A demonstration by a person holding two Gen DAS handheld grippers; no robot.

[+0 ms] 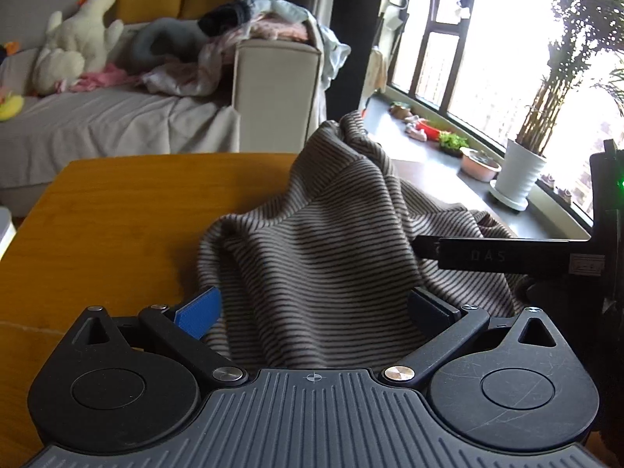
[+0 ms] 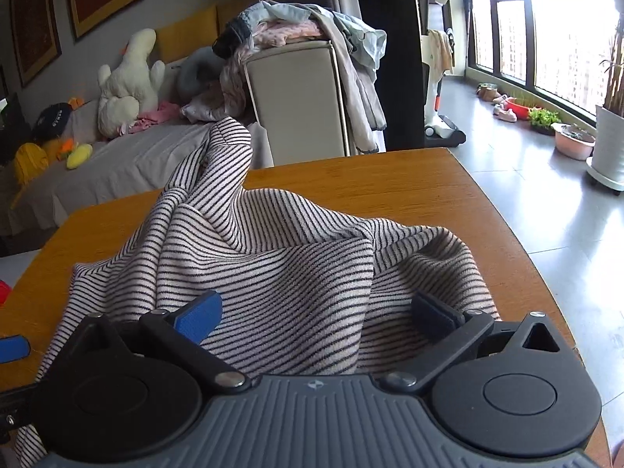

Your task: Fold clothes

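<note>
A striped grey-and-dark garment [image 1: 312, 241] lies heaped on the wooden table [image 1: 117, 226], one fold standing up in a peak. My left gripper [image 1: 314, 310] is open, its blue pad [image 1: 199, 312] and dark pad [image 1: 429, 308] wide apart, with the cloth bunched between them. In the right wrist view the same garment [image 2: 273, 257] fills the near table [image 2: 390, 183]. My right gripper [image 2: 316, 314] is also open, with cloth lying between its fingers. The right gripper's black body [image 1: 507, 257] shows at the left view's right edge.
A sofa [image 1: 97, 124] with plush toys [image 1: 78, 46] and a pile of clothes [image 1: 265, 23] stands behind the table. To the right are the tiled floor [image 2: 526, 202], potted plants [image 1: 518, 171] and a large window. The table's right edge [image 2: 518, 241] is close.
</note>
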